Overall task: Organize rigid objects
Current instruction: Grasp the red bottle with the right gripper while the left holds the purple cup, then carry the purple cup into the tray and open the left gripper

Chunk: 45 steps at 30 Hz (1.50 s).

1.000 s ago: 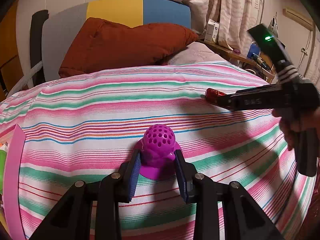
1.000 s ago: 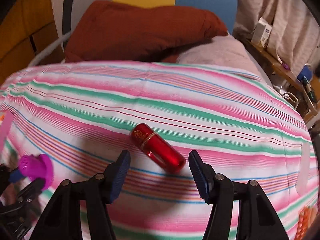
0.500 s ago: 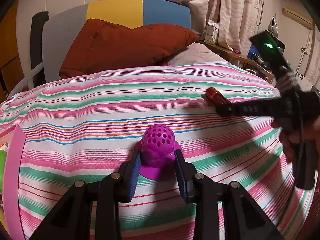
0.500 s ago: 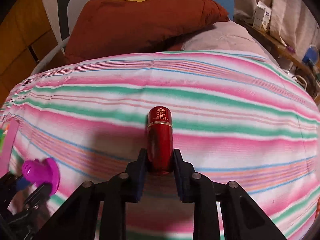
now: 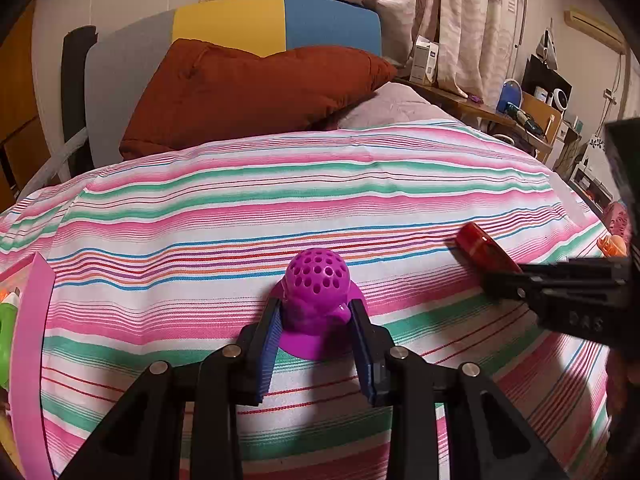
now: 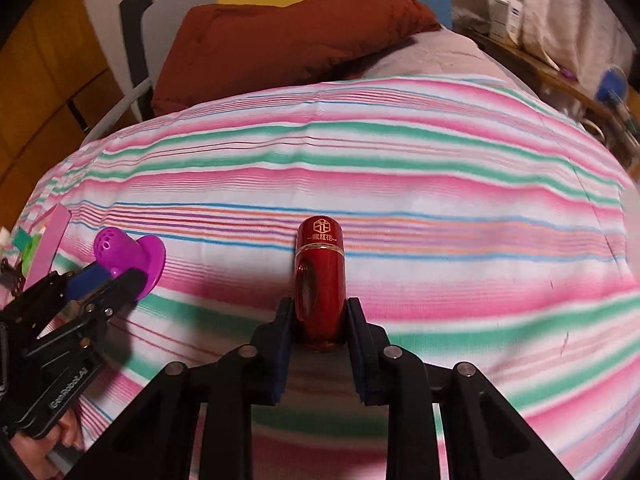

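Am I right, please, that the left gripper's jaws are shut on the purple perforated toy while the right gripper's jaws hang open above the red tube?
Not quite: the right gripper is shut on the red tube, as the right wrist view shows. The left gripper does grip the purple perforated toy.

1. Two grippers: left gripper [image 5: 316, 316] at 6 o'clock in its own view, right gripper [image 6: 319, 322] likewise.
2. One purple perforated toy [image 5: 316, 280].
3. One red capsule-shaped case [image 6: 320, 276].
4. One striped bedcover [image 5: 280, 200].
5. One rust-brown pillow [image 5: 248, 88], toward 12 o'clock.
6. One pink-rimmed bin [image 5: 32, 340], at 9 o'clock.
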Tool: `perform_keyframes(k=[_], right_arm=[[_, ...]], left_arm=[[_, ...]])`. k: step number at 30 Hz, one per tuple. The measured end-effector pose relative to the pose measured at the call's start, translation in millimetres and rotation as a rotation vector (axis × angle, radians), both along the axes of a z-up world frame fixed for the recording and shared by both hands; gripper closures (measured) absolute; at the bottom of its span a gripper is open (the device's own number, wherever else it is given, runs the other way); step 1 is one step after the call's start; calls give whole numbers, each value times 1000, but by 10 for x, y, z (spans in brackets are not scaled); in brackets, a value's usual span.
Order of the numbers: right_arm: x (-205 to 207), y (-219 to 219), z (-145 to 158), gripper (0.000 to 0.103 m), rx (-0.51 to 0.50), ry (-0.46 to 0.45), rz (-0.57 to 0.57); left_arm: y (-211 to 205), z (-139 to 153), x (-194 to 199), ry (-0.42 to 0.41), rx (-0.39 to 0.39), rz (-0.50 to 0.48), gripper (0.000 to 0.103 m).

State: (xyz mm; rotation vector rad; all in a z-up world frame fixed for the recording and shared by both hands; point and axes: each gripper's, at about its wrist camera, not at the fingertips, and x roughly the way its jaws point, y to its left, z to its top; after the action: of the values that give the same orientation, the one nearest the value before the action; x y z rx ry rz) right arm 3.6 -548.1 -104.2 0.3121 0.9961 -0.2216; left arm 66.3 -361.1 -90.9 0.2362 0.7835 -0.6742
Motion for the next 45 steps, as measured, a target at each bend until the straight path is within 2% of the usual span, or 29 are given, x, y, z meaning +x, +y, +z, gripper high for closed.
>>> perform_keyframes(k=[6,9,12,21,24,25,26,28,33,37,39,41,45], right_arm=[[-184,292,135,77,-11,-2,6],[-269,420,197,77,20,-29,15],[-267,533,218,77,-13,-35,43],[-264,695,250,78,-56,-49,95],[-293,676,270,78,-47,-51,73],[-295,667,274,78,-41,-51,67],[-302,652,280,78,-38,-53,60],[-304,648,294,78,-44,-56,53],[-292,578,291,78,-31,-60,39],[-283,496,252,78,-5,-48,16],[-280,461,234,78,5,-44,6],[-267,459,220,78,11,-41,5],[-258,477,216,78,12,-43,10]], left_arm=[[-41,15,-17,-4,46,-17,70],[-21,34,-79,-7,77,-32,75],[85,61,-159,3,78,-26,92],[440,143,-412,15,35,-12,92],[473,185,-420,50,1,-25,92],[465,208,-418,55,-6,-22,87],[453,229,-412,63,-15,-19,75],[396,263,-386,84,-30,-22,66],[95,269,-238,45,33,9,64],[-81,188,-52,53,72,25,64],[-113,161,13,53,70,28,64],[-113,157,54,61,48,16,71],[-36,167,53,73,23,16,71]])
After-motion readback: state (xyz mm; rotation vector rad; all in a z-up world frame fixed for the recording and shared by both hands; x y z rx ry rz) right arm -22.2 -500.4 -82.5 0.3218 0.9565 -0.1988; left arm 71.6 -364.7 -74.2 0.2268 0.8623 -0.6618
